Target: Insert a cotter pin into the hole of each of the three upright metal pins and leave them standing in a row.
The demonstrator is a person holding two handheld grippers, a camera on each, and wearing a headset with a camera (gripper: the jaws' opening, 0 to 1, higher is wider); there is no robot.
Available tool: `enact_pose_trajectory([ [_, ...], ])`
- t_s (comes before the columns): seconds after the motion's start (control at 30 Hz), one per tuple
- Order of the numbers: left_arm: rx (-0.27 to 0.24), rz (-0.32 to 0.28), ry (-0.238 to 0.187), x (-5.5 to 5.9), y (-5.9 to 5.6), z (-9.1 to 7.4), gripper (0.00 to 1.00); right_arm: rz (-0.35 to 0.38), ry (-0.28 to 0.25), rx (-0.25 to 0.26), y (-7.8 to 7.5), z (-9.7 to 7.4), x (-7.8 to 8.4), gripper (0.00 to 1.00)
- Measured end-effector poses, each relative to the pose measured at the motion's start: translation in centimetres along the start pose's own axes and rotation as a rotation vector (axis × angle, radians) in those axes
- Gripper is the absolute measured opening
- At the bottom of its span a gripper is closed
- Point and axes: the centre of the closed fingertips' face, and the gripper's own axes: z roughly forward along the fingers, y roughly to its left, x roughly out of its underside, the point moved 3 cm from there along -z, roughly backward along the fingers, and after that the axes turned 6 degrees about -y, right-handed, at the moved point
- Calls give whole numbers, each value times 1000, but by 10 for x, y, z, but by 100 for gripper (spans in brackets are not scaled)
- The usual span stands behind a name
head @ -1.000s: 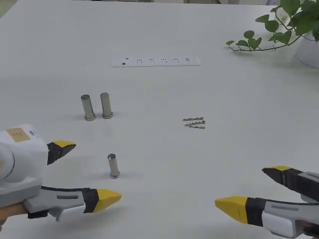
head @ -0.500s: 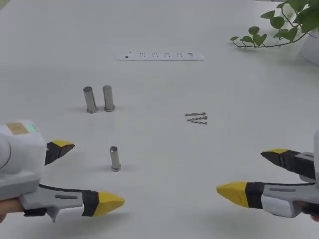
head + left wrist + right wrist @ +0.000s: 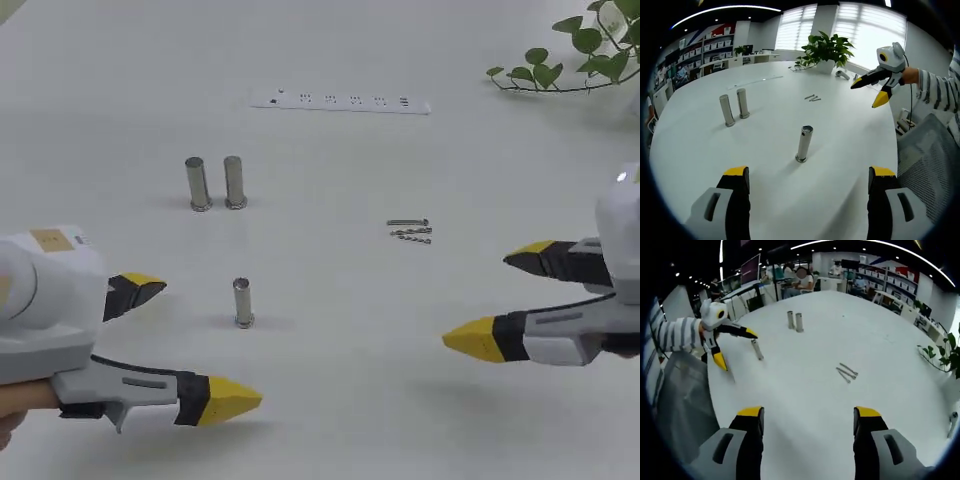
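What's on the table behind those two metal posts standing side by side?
Beyond the two metal pins lies a white power strip, flat on the white table. The pins are slim, so they cover hardly any tabletop behind them.

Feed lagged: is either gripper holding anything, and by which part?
Nothing is held. Left gripper and right gripper both have open, empty jaws; the cotter pins lie on the table.
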Motion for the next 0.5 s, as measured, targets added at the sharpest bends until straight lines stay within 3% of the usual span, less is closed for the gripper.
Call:
enact_pose_trajectory([
  [0.37,1,-16,-8,3,-8,-3,99,-200,127,-98,-21,23,-17,67],
  [0.47,3,-29,-14,2,-10,-3,99,-235,183,-168,-19,31,-17,63],
  [0.5,1,-28,-15,2,-9,-4,99,-240,192,-168,-20,33,-17,62],
])
